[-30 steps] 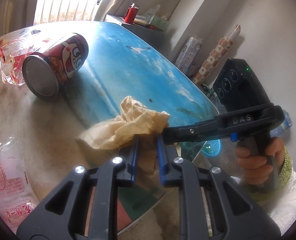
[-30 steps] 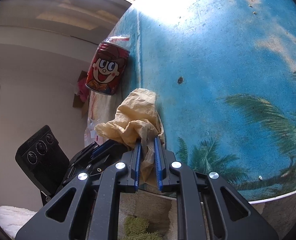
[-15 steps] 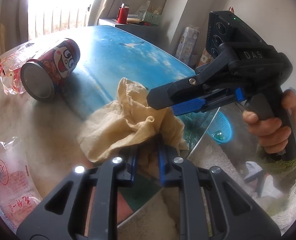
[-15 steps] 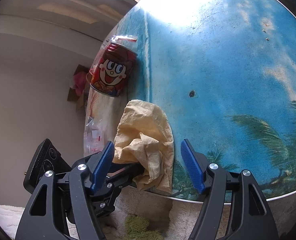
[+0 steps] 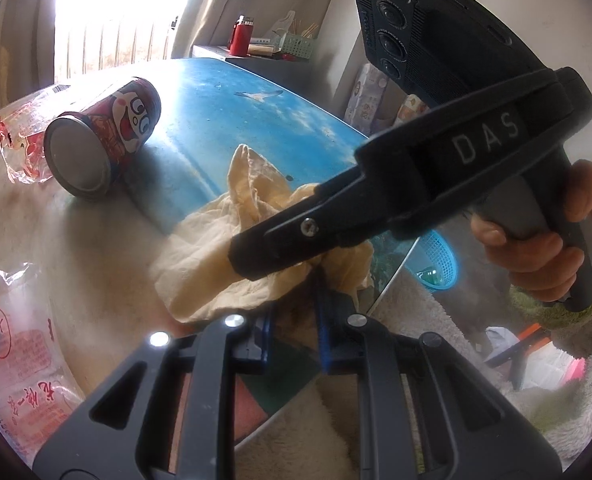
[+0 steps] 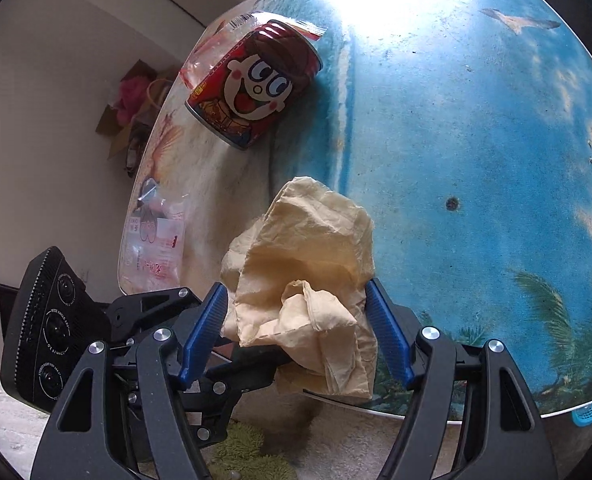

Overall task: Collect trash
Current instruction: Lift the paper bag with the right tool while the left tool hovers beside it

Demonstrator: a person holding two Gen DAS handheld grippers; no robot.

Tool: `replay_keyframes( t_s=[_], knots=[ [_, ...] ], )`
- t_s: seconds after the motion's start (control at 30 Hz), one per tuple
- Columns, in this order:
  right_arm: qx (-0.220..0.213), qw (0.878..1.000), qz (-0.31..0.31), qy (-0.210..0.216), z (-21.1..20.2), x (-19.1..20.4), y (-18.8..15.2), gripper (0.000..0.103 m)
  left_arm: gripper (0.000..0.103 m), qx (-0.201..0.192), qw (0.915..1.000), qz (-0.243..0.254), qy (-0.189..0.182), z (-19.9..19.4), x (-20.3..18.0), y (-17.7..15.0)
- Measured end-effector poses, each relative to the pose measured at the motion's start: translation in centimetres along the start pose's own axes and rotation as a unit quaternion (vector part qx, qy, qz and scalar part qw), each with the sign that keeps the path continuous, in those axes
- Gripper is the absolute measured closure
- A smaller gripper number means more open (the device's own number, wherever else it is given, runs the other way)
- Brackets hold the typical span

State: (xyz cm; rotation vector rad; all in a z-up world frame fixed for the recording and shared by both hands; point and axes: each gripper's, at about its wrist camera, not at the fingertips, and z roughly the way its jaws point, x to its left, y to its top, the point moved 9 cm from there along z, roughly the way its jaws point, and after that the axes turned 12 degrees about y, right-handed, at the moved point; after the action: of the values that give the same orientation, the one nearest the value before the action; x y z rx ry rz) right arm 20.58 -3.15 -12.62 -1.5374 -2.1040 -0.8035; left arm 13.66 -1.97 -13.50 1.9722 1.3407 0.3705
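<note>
Round bench [image 6: 476, 128] with a printed beach scene. A red cartoon can [image 6: 256, 84] lies on its side, plastic wrappers [image 6: 154, 244] near the rim, a crumpled yellow cloth [image 6: 308, 264] overhanging the edge.

The left tongs [image 5: 294, 338] are matte black plastic, two angular fingers with cut-out windows, each carrying silver round-head screws [image 5: 234, 321] and a ribbed blue pad [image 5: 323, 328] on its inner face. The right tongs [image 6: 296, 334] match them; their black body bears raised "DAS" lettering [image 5: 486, 138] below a black camera block [image 5: 424, 24] with three lenses and a green light. The bare right hand [image 5: 536, 236] wears a fuzzy green sleeve [image 5: 576, 320].
</note>
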Motion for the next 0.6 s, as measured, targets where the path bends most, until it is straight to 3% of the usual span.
replay_keyframes(
  t_s=[0.07, 0.4, 0.6],
  knots=[
    [0.004, 1.000, -0.007, -0.020, 0.1, -0.1, 0.3, 0.044, 0.087, -0.001, 1.0000, -0.001, -0.003, -0.2, 0.1, -0.1],
    [0.002, 0.993, -0.051, -0.102, 1.3, 0.7, 0.5, 0.064, 0.079, 0.005, 0.9998, 0.015, -0.007, -1.5, 0.1, -0.6],
    [-0.016, 0.990, -0.070, -0.120, 1.2, 0.4, 0.1, 0.072, 0.076, 0.010, 0.9997, 0.024, -0.005, -3.4, 0.1, -1.1]
  ],
)
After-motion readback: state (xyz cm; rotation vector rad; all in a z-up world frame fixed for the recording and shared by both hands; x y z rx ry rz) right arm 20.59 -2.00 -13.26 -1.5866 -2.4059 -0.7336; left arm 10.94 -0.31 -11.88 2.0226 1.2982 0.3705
